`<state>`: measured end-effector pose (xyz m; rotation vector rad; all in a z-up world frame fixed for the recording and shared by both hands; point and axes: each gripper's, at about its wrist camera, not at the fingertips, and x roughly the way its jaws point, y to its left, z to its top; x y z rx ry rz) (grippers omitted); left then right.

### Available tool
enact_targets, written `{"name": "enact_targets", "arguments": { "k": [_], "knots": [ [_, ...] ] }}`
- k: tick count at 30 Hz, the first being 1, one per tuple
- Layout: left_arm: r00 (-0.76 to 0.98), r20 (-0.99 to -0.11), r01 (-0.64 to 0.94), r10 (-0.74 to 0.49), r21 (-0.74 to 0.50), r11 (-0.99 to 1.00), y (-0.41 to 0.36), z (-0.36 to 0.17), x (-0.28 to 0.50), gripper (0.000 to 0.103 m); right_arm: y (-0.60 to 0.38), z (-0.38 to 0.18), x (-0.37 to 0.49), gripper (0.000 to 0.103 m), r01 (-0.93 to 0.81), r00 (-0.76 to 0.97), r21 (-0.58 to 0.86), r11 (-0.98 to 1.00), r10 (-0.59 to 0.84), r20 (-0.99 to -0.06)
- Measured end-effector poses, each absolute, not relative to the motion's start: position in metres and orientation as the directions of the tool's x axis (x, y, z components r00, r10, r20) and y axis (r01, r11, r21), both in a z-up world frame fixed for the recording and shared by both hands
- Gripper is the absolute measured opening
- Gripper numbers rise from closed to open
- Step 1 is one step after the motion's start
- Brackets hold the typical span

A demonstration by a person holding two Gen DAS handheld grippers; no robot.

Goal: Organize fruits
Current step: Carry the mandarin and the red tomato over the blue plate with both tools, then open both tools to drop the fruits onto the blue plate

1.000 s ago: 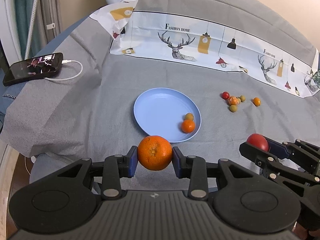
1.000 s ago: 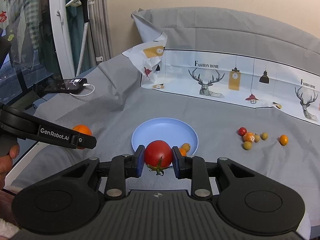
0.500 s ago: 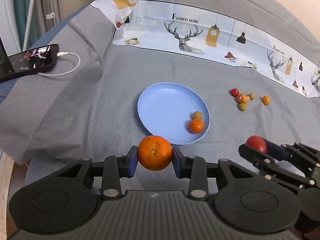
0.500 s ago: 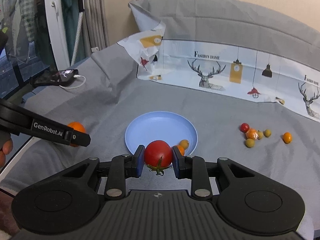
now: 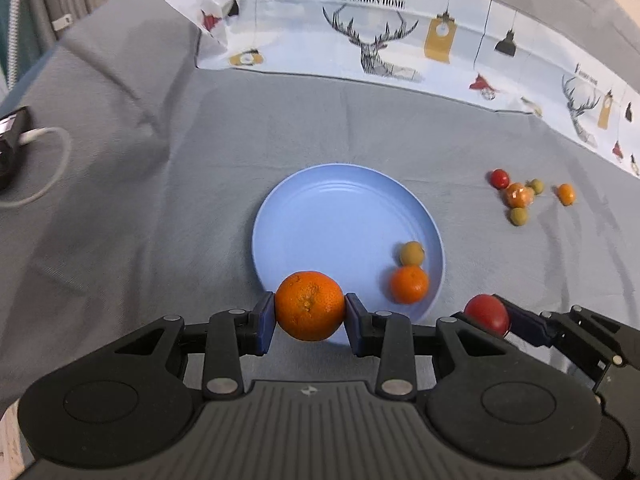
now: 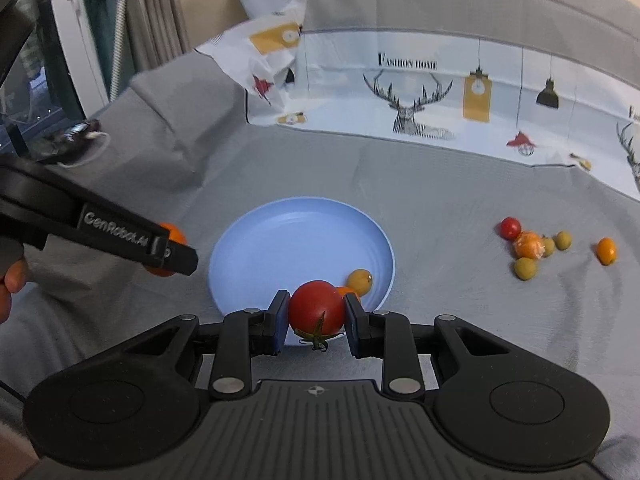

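Note:
My left gripper (image 5: pixel 310 312) is shut on a large orange (image 5: pixel 310 305) at the near rim of the blue plate (image 5: pixel 332 216). My right gripper (image 6: pixel 317 318) is shut on a red tomato (image 6: pixel 317 307), stem down, over the plate's (image 6: pixel 288 240) near right rim. The plate holds a small orange (image 5: pixel 409 284) and a yellow-green fruit (image 5: pixel 412 253). The right gripper with the tomato (image 5: pixel 487 312) shows at the lower right of the left wrist view. The left gripper with the orange (image 6: pixel 173 236) shows at the left of the right wrist view.
A cluster of small red, orange and green fruits (image 5: pixel 519 196) (image 6: pixel 530 245) lies on the grey cloth right of the plate. A printed deer-pattern cloth (image 5: pixel 400 44) runs along the back. A phone with a white cable (image 5: pixel 24 148) lies at far left.
Both grippers have moved forward toward the plate with their fruits still held. The plate now sits closer under the fingertips in both views.

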<state>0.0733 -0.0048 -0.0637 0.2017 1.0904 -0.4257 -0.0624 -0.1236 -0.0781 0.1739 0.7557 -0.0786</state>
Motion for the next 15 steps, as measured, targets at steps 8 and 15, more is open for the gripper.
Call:
{"name": "enact_targets", "arguments": {
  "k": [8, 15],
  "knots": [
    [0.334, -0.924, 0.437, -0.186, -0.024, 0.899, -0.033, -0.108, 0.116, 0.040, -0.130, -0.114, -0.017, 0.030, 0.116, 0.677, 0.121, 0.986, 0.010, -0.736],
    [0.366, -0.920, 0.450, -0.139, 0.045, 0.892, -0.040, -0.120, 0.137, 0.071, -0.128, -0.132, 0.015, 0.031, 0.062, 0.659, 0.085, 0.994, 0.023, -0.752]
  ]
}}
